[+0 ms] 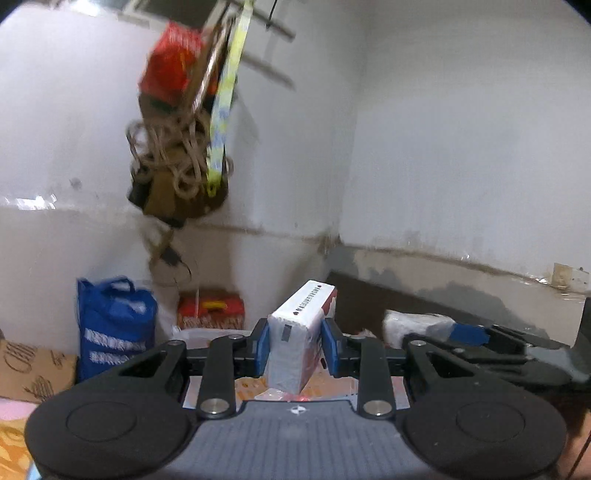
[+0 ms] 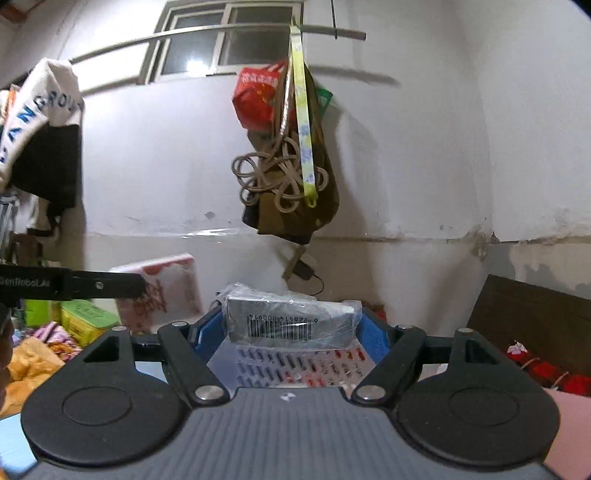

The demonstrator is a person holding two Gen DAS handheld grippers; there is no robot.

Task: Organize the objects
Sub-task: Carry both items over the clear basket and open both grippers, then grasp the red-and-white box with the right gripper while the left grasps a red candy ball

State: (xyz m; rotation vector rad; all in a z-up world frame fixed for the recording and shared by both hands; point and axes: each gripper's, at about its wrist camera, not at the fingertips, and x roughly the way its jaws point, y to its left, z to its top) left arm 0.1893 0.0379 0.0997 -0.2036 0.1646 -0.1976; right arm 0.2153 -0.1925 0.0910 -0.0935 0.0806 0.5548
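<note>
Gripping white-red box in left tongs, right tongs clamping wrapped pack

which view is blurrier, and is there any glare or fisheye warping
Left wrist view: the hanging red bag and rope bundle are motion-smeared, while the white-and-red carton between the left gripper fingers stays sharp. Right wrist view: crisper overall; the window shows a bright glare spot, the clear-wrapped grey box in the right gripper glints, and the rail bows from fisheye distortion.
</note>
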